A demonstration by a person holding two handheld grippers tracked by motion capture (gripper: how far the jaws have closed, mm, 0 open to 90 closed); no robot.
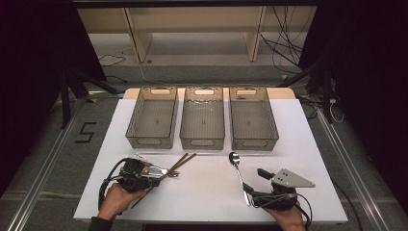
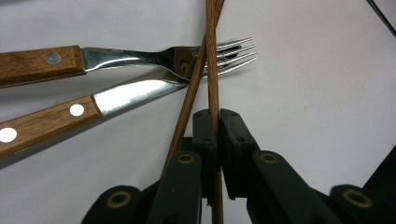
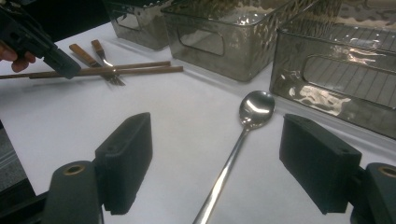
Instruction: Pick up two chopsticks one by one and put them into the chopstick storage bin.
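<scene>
On the white table, my left gripper pinches one chopstick; my right gripper stands spread astride the spoon. Next, I judge: lift toward a bin.

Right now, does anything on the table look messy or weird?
A bit messy. On the left, two chopsticks lie crossed over the fork, beside the knife, in a tangle. The left gripper is shut on one chopstick only. The spoon lies neatly alone, and the three bins are empty.
</scene>
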